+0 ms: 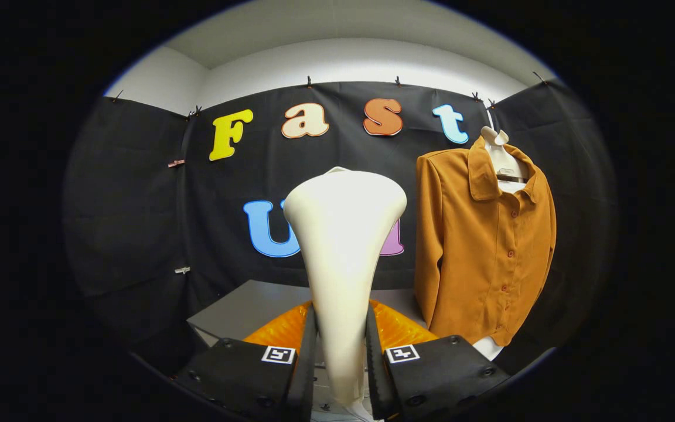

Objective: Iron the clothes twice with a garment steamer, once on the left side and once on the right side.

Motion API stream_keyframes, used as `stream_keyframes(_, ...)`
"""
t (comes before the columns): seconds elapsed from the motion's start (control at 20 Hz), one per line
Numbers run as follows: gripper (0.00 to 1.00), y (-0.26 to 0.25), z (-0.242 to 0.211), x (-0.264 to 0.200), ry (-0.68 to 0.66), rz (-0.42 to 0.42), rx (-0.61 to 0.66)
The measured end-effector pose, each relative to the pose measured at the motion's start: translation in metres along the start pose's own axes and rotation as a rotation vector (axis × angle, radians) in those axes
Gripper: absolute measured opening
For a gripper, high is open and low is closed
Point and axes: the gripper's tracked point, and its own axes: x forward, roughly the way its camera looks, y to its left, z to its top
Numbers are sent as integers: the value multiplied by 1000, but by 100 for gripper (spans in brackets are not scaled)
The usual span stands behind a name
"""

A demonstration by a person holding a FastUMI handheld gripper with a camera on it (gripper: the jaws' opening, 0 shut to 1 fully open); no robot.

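A cream-white garment steamer stands upright between my fingers, its wide head flaring above them. My gripper is shut on the steamer's narrow handle, one finger pressing each side. A mustard-brown buttoned shirt hangs on a white hanger beyond the fingers to the right, in front of the black cloth wall. The shirt faces me, collar open, its hem above the table. The steamer head sits left of the shirt and apart from it.
A grey table stretches beyond the fingers, with an orange glossy thing lying on it just behind the steamer handle. Black cloth walls close the booth on three sides.
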Motion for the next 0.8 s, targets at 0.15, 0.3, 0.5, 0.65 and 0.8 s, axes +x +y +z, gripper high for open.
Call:
stream_keyframes(0.15, 42, 1, -1, 1, 1, 4, 0)
stream_keyframes(0.3, 42, 0, -1, 0, 3, 7, -1)
stream_keyframes(0.5, 42, -1, -3, -1, 6, 10, 4)
stream_keyframes(0.65, 42, -1, -3, -2, 10, 11, 6)
stream_keyframes(0.8, 42, -1, -4, -3, 16, 13, 7)
